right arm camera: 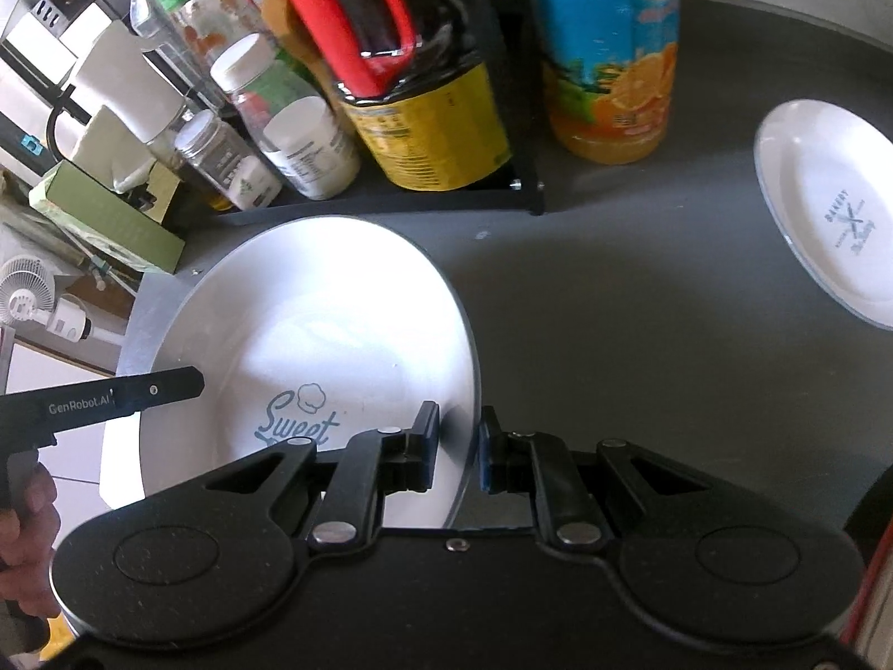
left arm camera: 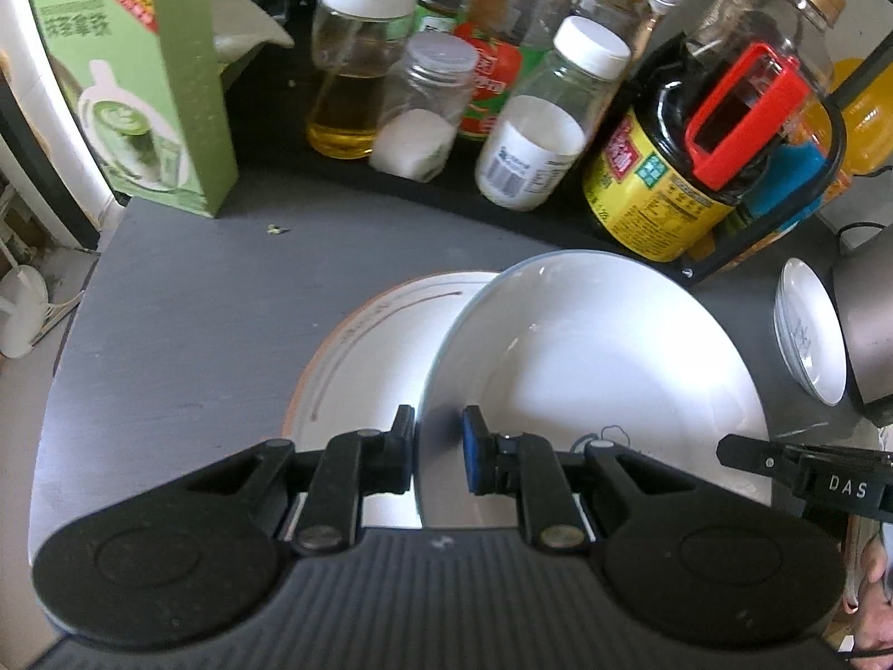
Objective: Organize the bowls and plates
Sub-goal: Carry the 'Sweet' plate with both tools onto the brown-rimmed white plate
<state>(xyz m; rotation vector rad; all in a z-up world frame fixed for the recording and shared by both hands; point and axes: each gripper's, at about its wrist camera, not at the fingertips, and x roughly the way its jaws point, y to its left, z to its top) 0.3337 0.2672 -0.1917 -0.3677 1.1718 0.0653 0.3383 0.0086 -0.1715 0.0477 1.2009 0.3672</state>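
The dark grey counter [left arm camera: 184,324] fills the middle of both views. A black wire rack [right arm camera: 390,198] of bottles and jars runs across the top of each frame. In the left wrist view a green carton [left arm camera: 139,84] stands at upper left.

A white deep plate [left arm camera: 591,374], printed "Sweet" on its inner face, sits at centre right in the left wrist view and at centre left in the right wrist view. It overlaps a flat plate with a brown rim line [left arm camera: 374,346] to its left in that view; whether they touch cannot be determined.

A small white dish [right arm camera: 831,206] with a printed emblem lies at the right edge of both frames, well apart from the deep plate.

The left gripper [left arm camera: 440,444] has its jaws clamped on the deep plate's rim. The right gripper [right arm camera: 459,446] has its jaws clamped on the opposite rim.
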